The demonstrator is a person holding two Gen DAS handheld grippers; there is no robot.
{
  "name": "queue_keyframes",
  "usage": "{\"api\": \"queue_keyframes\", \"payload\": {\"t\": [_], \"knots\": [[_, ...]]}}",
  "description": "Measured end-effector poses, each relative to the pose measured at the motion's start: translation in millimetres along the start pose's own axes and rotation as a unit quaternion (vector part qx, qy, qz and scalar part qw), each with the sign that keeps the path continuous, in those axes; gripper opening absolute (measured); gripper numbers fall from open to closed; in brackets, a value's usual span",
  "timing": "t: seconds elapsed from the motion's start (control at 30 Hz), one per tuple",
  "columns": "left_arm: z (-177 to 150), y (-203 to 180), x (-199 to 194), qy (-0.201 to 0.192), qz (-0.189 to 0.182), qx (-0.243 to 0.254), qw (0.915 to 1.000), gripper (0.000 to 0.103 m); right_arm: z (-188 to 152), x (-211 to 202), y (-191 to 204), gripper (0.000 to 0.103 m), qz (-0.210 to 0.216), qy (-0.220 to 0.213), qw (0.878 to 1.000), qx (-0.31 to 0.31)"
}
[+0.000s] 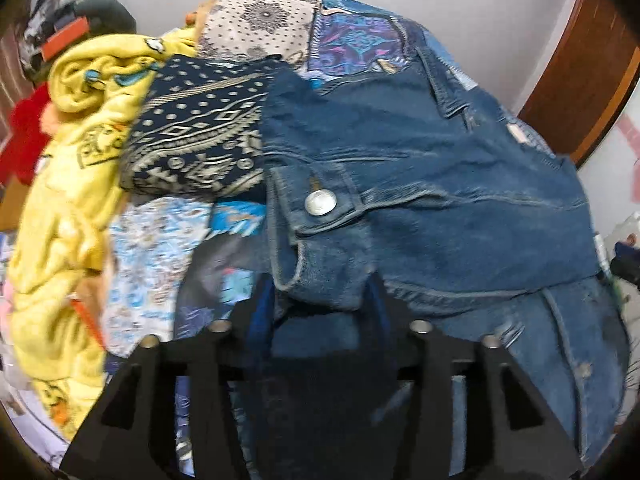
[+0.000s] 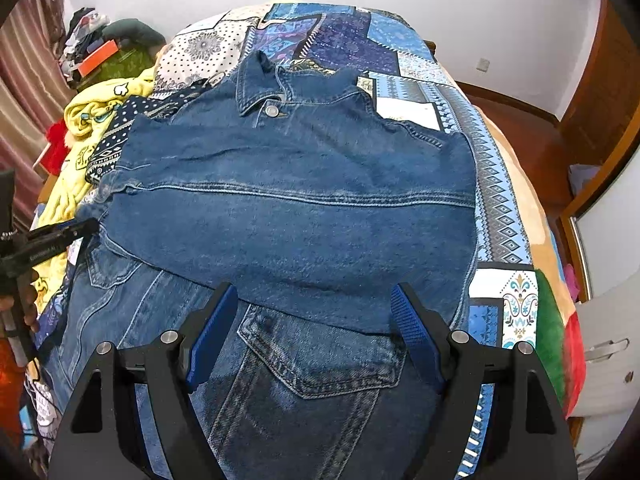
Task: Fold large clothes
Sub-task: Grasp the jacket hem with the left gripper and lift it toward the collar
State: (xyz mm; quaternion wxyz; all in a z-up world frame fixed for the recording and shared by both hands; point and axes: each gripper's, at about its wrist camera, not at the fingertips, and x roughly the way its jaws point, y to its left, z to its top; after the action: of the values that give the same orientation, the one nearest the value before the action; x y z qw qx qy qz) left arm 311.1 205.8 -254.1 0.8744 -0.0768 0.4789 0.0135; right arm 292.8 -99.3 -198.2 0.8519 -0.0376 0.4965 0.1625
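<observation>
Across the bed point(image 2: 508, 216), the denim jacket point(image 2: 296, 200) is lying half folded. Its thick cloth is looking heavy and stiff; hems are offering firm hold. Left hand-held gripper point(image 1: 320, 300) is straddling a cuff, jaws apart; right hand-held gripper point(image 2: 316, 328) is hovering, jaws wide apart.

A bed with a patchwork cover point(image 2: 424, 64) carries a denim jacket point(image 2: 296, 208); left of the jacket lie a yellow garment point(image 2: 84, 120) and a navy patterned cloth point(image 1: 196, 136).

A patchwork bedspread point(image 2: 404, 52) in blues covers the bed; at the left of the frame lie a crumpled yellow blanket point(image 1: 68, 184) and a folded navy patterned cloth point(image 1: 192, 140), touching each other
</observation>
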Motion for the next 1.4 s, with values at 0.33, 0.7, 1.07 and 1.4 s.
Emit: {"api": "queue_keyframes", "payload": {"t": [0.33,0.7,1.07,1.4], "knots": [[17,20,-21,-0.019,0.015,-0.036,0.9991,0.071,3,20,-18,0.076,-0.021,0.016,1.000,0.007],[-3,32,12,0.030,0.035,-0.056,0.9974,0.077,-20,28,-63,0.076,-0.046,0.058,0.996,0.051],[-29,38,-61,-0.005,0.039,-0.026,0.9989,0.077,-60,-22,-75,0.076,-0.046,0.037,0.995,0.075],[-91,34,-65,0.048,-0.040,-0.055,0.9965,0.081,-113,-49,-76,0.076,-0.005,0.043,0.993,0.111]]}}
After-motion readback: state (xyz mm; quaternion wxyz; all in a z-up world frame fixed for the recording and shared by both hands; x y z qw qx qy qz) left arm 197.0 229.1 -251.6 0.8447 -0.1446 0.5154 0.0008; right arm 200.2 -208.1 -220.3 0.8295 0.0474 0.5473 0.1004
